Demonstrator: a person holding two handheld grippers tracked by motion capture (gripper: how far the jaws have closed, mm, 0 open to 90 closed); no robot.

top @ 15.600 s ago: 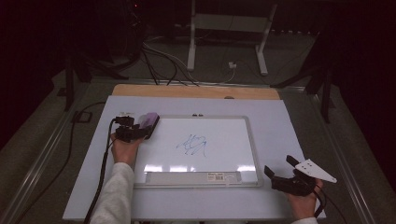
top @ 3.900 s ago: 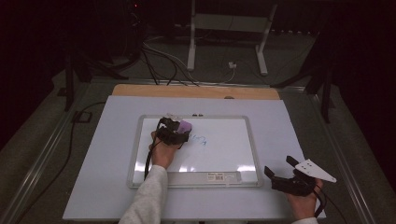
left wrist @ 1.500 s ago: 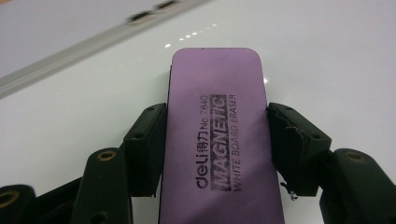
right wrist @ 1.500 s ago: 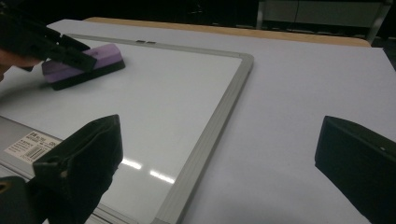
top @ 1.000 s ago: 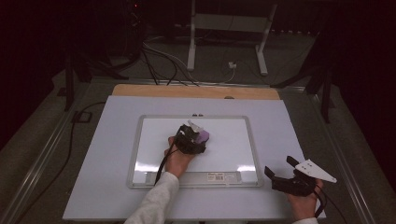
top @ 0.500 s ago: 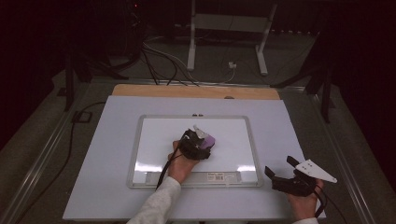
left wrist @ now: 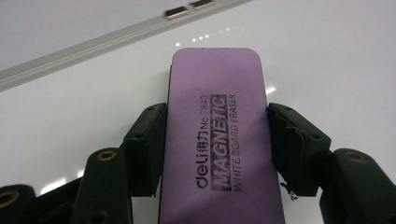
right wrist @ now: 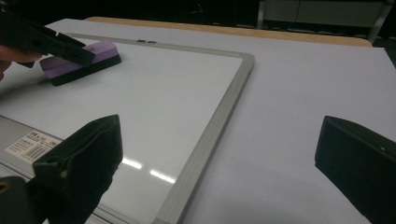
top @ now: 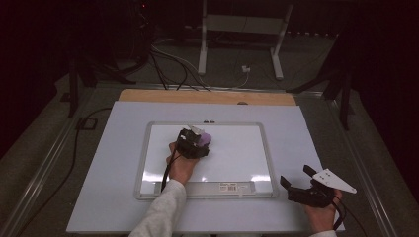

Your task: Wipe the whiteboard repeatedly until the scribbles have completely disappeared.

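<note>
Since the earlier frames my left gripper [top: 197, 143] has slid the purple eraser [left wrist: 217, 140] rightward across the whiteboard [top: 237, 153]; it clamps the eraser mid-board. My right gripper [top: 309, 190] rests spread, near right.

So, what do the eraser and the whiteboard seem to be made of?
The whiteboard eraser has a purple top that looks like matte soft foam, with black print, and in the right gripper view a dark, probably felt, layer under it. The whiteboard has a glossy white face, shown by the bright reflections, and its frame looks like brushed grey metal or plastic.
</note>
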